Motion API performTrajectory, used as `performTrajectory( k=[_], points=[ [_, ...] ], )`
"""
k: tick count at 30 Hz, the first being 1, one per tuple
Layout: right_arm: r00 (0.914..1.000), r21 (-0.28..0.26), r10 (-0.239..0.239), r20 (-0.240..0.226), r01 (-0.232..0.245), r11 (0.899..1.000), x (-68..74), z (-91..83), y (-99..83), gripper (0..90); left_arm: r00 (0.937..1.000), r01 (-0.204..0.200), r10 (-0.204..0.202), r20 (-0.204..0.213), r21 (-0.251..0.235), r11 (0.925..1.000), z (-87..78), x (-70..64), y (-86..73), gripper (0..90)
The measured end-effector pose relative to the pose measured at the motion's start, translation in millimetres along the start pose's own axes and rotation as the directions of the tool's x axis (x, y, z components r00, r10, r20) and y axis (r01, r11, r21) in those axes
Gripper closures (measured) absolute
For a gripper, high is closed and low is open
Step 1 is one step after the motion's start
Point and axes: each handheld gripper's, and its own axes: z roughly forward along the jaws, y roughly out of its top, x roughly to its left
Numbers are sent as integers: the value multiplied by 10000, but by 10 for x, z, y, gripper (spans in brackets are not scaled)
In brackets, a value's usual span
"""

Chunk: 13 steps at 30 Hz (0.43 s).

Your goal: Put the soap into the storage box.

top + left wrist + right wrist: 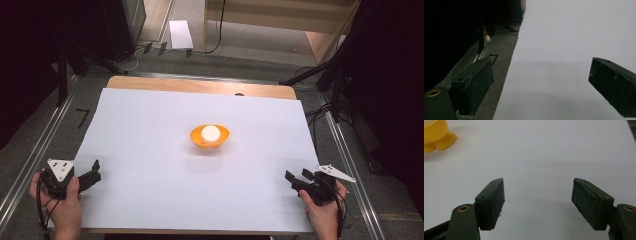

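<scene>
Now my two hand-held grippers, left (94, 170) and right (296, 177), wait wide open, the orange bowl (209, 136) ahead between them, slightly nearer the right.

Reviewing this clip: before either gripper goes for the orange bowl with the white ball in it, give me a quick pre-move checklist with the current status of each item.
1. Left gripper open: ok, jaws wide apart and empty.
2. Right gripper open: ok, jaws spread, nothing between them.
3. Orange bowl upright on the white sheet: ok, mid-table, apart from both grippers.
4. White ball seated in the bowl: ok.
5. Path from each gripper to the bowl: ok, only bare sheet between.
6. Whether the bowl rests stably on its base: cannot tell; the right gripper view shows yellow feet under it, but only part of them.
</scene>
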Motion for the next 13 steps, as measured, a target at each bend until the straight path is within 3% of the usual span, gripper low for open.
performTrajectory(
  k=[3, 7, 13],
  points=[
    [9998, -338, 197, -25, -197, 9992, -98, -103, -53, 282, 10000, 5, -5, -43, 48, 10000, 2, -4, 1, 64],
    [9970, -788, 643, -430, -675, 9946, -216, -204, -106, 297, 9996, -226, 227, -165, 43, 9997, 0, -29, 0, 64],
    [9948, -651, 761, -682, -806, 9946, -264, -205, -141, 297, 9994, -242, 243, -229, 46, 9997, -1, -33, -1, 64]
  ],
)
